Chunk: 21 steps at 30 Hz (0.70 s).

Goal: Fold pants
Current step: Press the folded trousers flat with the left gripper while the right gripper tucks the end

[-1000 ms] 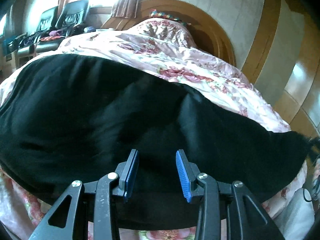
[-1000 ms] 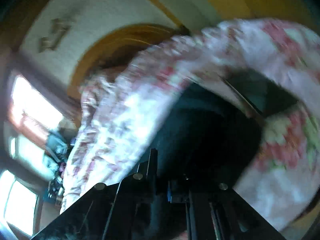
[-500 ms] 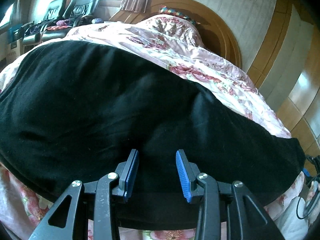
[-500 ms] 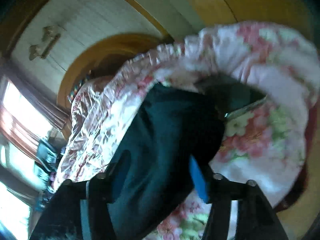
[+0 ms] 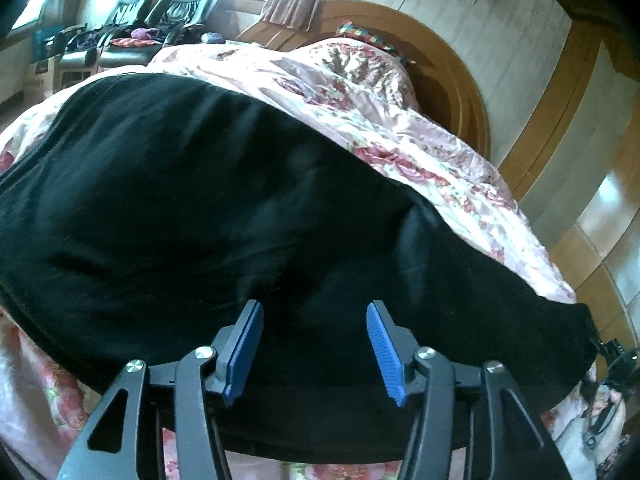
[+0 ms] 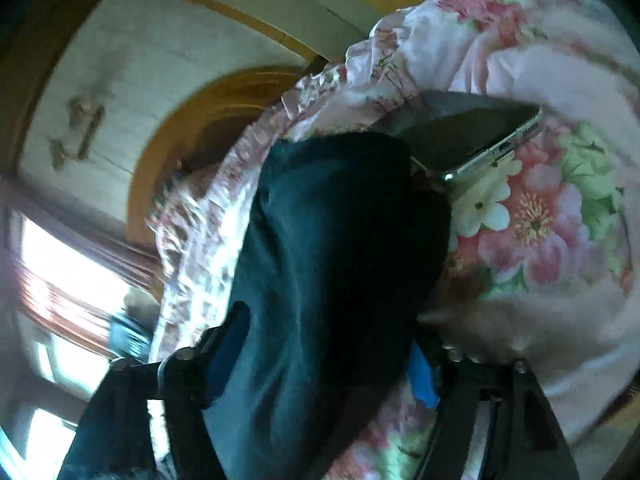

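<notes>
Black pants (image 5: 208, 208) lie spread across a bed with a pink floral quilt (image 5: 360, 92). My left gripper (image 5: 314, 316) is open, its blue pads apart just above the near part of the pants, holding nothing. In the right wrist view the end of the pants (image 6: 332, 248) lies between the wide-open jaws of my right gripper (image 6: 328, 344); the blue pads (image 6: 422, 376) do not press on the cloth. The right view is blurred.
A dark phone (image 6: 472, 136) lies on the floral quilt (image 6: 532, 220) just beyond the pants' end. A curved wooden headboard (image 5: 452, 80) stands at the far end. Black chairs (image 5: 160, 12) with clutter stand by the window. A cable and device (image 5: 608, 380) hang at the bed's right edge.
My right gripper opened and let go of the pants' end, which now lies on the quilt beside the phone. My left gripper opened wider and tilted slightly.
</notes>
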Available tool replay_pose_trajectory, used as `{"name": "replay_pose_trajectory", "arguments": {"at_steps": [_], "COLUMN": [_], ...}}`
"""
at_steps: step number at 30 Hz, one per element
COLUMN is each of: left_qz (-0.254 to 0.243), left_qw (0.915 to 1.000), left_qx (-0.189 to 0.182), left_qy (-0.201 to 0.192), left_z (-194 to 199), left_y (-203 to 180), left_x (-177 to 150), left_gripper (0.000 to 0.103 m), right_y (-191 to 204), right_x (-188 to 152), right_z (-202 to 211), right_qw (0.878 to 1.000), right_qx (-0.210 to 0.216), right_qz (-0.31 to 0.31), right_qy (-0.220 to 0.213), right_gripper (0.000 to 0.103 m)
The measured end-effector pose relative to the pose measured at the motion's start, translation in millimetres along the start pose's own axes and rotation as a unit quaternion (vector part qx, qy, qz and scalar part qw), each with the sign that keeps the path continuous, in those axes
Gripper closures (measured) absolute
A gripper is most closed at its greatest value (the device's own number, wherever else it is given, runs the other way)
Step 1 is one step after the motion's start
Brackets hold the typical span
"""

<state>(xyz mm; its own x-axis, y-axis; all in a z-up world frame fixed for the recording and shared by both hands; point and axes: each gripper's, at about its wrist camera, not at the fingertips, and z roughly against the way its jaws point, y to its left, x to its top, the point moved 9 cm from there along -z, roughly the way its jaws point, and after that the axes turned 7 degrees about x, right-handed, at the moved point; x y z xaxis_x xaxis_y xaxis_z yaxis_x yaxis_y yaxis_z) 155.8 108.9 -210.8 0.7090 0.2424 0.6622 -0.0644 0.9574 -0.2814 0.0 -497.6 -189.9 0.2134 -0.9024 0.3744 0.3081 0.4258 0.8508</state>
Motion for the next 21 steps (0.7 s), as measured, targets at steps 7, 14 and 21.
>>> {"name": "replay_pose_trajectory", "arguments": {"at_steps": [7, 14, 21], "left_qz": [-0.015, -0.016, -0.005], "left_qw": [0.9994, 0.9998, 0.9998], "left_qx": [0.030, 0.009, 0.008], "left_qy": [0.000, -0.011, -0.019], "left_z": [-6.1, 1.4, 8.5], "left_y": [4.8, -1.7, 1.5], "left_x": [-0.6, 3.3, 9.9], "left_gripper": [0.049, 0.047, 0.041], "right_y": [21.9, 15.5, 59.4], "right_x": [12.3, 2.4, -1.6], "right_z": [20.5, 3.7, 4.7], "right_qw": [0.998, 0.998, 0.992], "right_qx": [-0.011, -0.029, -0.041], "right_qz": [0.053, 0.055, 0.120], "right_qy": [-0.038, -0.002, 0.013], "right_gripper": [0.089, 0.040, 0.087]}}
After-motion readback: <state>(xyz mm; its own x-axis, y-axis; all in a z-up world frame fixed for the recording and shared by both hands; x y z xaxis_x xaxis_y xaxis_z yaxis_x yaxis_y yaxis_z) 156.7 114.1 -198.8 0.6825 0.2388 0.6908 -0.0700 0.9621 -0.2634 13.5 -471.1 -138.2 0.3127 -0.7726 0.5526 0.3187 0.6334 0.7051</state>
